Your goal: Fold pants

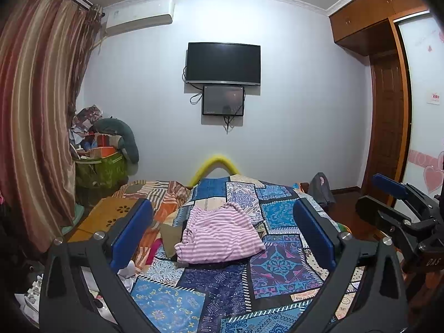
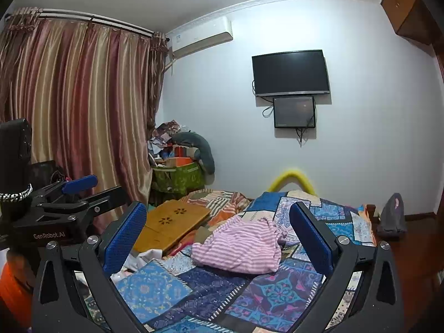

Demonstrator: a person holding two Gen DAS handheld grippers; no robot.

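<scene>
Pants [image 1: 220,234], pink and white striped, lie in a loose heap on the patchwork bedspread [image 1: 277,274] of the bed, ahead of both tools and touched by neither. The left gripper [image 1: 222,234] has its jaws spread wide with nothing between them, and the right gripper [image 2: 217,237] is the same. I judge the main risk to be a blind grab: the heap hides waistband and leg ends, so a pinch could catch several layers or only a fold, and the garment would lift in a tangle. The bedspread is soft and rumpled, so low jaws might also nip it along with the pants. A wooden lap tray [image 2: 169,226] and stray cloth beside the heap crowd the space for spreading the legs out.
</scene>
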